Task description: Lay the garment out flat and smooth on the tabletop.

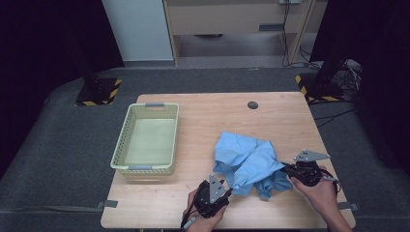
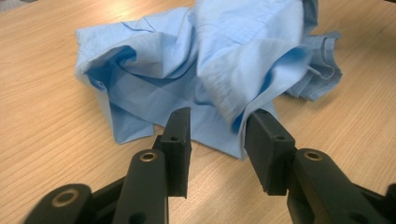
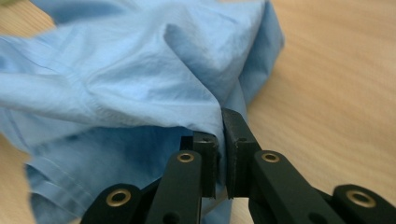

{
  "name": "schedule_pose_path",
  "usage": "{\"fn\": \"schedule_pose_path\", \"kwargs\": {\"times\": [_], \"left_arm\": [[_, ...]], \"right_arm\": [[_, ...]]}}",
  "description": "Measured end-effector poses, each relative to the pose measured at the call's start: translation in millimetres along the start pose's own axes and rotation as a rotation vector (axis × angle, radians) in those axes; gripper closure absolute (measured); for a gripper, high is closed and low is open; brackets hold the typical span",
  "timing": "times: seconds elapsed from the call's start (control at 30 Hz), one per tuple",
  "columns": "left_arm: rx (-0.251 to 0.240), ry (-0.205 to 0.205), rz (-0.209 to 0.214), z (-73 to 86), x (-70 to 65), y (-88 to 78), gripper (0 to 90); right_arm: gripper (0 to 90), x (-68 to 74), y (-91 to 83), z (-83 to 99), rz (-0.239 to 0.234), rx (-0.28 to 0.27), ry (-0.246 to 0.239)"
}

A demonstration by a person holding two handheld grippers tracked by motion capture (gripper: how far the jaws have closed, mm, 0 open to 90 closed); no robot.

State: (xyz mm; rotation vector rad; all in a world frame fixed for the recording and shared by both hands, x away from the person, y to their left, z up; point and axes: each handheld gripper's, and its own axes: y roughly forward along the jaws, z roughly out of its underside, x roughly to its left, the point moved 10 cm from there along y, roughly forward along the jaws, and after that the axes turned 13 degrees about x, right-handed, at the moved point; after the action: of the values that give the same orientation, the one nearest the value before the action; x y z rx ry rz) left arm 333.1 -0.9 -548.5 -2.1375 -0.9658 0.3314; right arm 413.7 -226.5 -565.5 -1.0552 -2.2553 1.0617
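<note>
We pinch the blue shirt (image 3: 140,79) in our right hand-held gripper (image 3: 220,140) near the bench's (image 1: 203,104) front edge; our left hand-held gripper (image 2: 217,140) stands partly open at its hem.

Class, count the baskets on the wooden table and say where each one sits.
1. The pale green basket stands on the left part of the table, apart from the blue cloth; nothing hides another.
</note>
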Motion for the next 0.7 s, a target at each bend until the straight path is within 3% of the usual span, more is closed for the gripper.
{"fn": "schedule_pose_path", "kwargs": {"times": [0.2, 0.3, 0.47, 0.7], "left_arm": [[-0.003, -0.027, -0.010, 1.9, 7.7, -2.3, 61.8], [0.001, -0.039, -0.010, 4.0, 11.5, -1.4, 61.8], [0.031, -0.045, -0.008, 8.8, 14.2, 5.6, 61.8], [0.037, -0.060, 0.005, 6.8, 19.6, 11.6, 61.6]], "right_arm": [[83.9, -14.0, 9.2, 10.0, 0.024, 0.043, 0.051], [79.2, -18.8, 11.6, 13.8, 0.028, 0.054, 0.066], [67.0, -17.2, 6.1, 13.8, 0.024, 0.043, 0.070], [53.2, -12.2, -7.7, 17.2, 0.030, 0.037, 0.065]]}}
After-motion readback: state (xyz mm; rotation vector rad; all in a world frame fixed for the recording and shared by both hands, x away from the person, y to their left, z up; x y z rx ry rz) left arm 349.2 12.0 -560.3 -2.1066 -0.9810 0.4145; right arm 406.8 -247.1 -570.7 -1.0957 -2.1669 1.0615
